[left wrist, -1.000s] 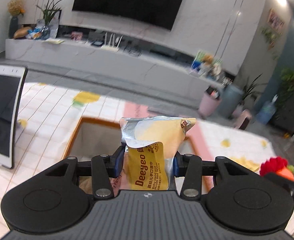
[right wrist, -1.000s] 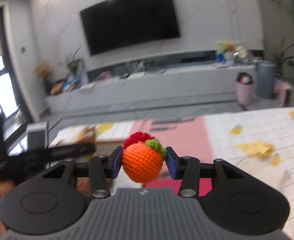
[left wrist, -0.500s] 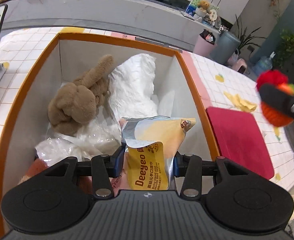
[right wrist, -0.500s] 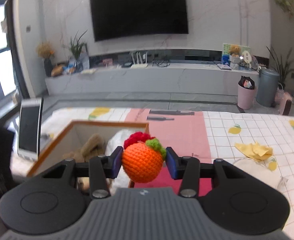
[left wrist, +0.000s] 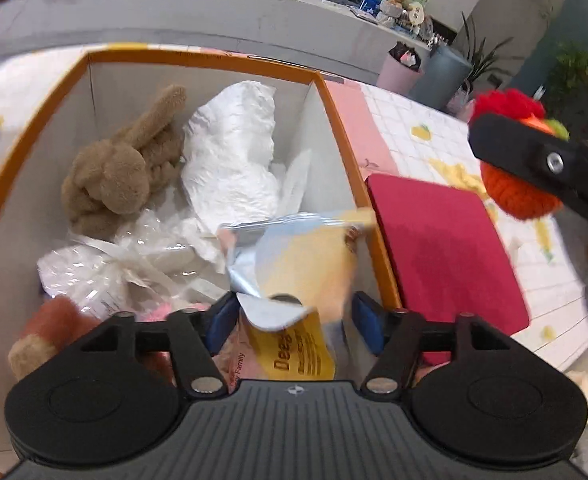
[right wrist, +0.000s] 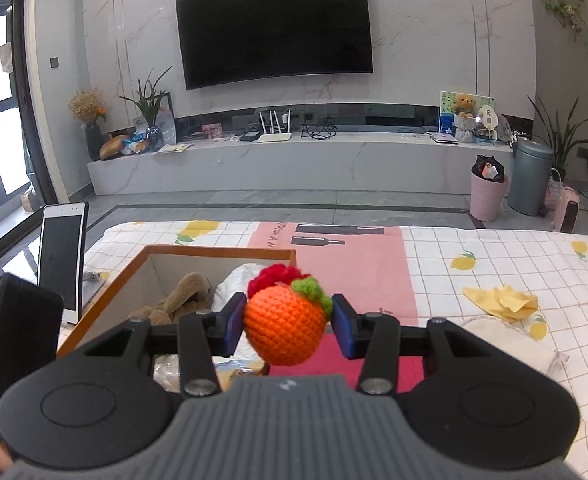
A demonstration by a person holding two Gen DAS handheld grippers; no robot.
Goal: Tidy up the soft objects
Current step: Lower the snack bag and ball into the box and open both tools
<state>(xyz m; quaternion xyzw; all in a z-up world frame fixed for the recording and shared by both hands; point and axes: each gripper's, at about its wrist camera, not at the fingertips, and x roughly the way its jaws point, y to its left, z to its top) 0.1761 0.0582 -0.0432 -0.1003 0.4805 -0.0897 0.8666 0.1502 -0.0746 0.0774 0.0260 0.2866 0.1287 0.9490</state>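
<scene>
The left gripper (left wrist: 292, 322) is now over the orange-rimmed box (left wrist: 210, 58), pointing down into it, where 1 sec ago it looked across the room with only the far edge of the box below. Its jaws are opening: half a sec ago the blue pads pressed the yellow wipes pack (left wrist: 294, 276) on both sides, now there is a gap on each side and the pack is blurred, so I judge it is dropping out. The pack is between the jaws, low in the box, near the right wall. Ahead of the tool lie a brown plush toy (left wrist: 120, 168) and a white crumpled bag (left wrist: 234, 152); to its left a clear plastic wrap (left wrist: 102, 268).

The right gripper (right wrist: 288, 326) has not changed: it pinches the orange crochet ball (right wrist: 284, 328), waiting right of the box, w/ a red pad (left wrist: 446, 248) under it.

Meaning: the pack is prob. stored; the ball is next.
</scene>
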